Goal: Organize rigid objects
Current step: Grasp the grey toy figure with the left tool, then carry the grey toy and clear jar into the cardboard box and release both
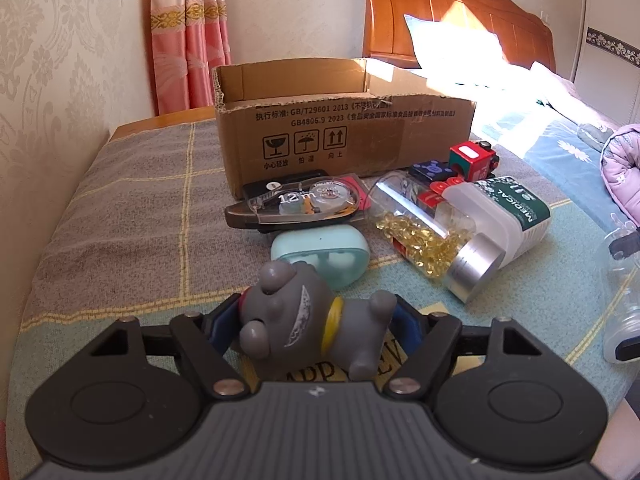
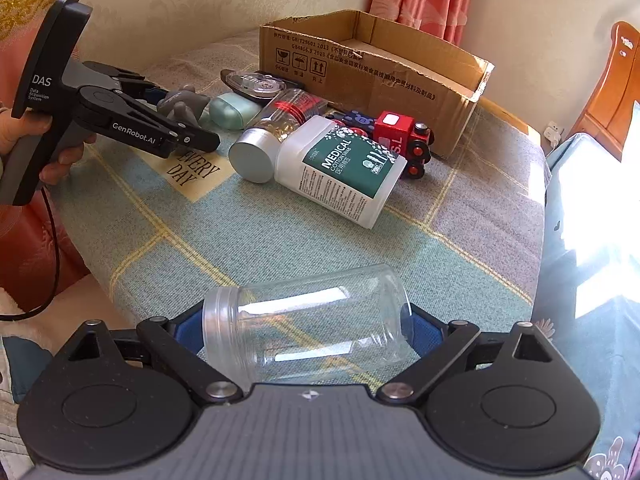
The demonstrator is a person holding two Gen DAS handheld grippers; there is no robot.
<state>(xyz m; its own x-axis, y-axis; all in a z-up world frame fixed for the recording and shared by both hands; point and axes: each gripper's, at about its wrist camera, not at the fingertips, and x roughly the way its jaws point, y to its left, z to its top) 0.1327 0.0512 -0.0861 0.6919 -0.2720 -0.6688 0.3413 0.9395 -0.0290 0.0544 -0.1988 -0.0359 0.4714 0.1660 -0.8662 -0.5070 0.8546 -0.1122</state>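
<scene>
My left gripper (image 1: 316, 320) is shut on a grey bear figure (image 1: 304, 316) with a yellow collar, held lying sideways low over the cloth; it also shows in the right wrist view (image 2: 182, 106). My right gripper (image 2: 308, 332) is shut on a clear empty plastic jar (image 2: 308, 324), held on its side between the blue pads. An open cardboard box (image 1: 320, 120) stands at the back. In front of it lie a correction tape (image 1: 296, 204), a mint case (image 1: 320, 256), a capsule bottle with a silver cap (image 1: 432, 232), a white medical swab tub (image 1: 508, 208) and a red toy train (image 1: 472, 156).
The objects lie on a checked cloth (image 2: 320, 240) over a small table. A wooden bed headboard (image 1: 452, 12) and bedding stand to the right, a pink curtain (image 1: 188, 32) and wall behind. The table edge drops off at the right (image 2: 540, 200).
</scene>
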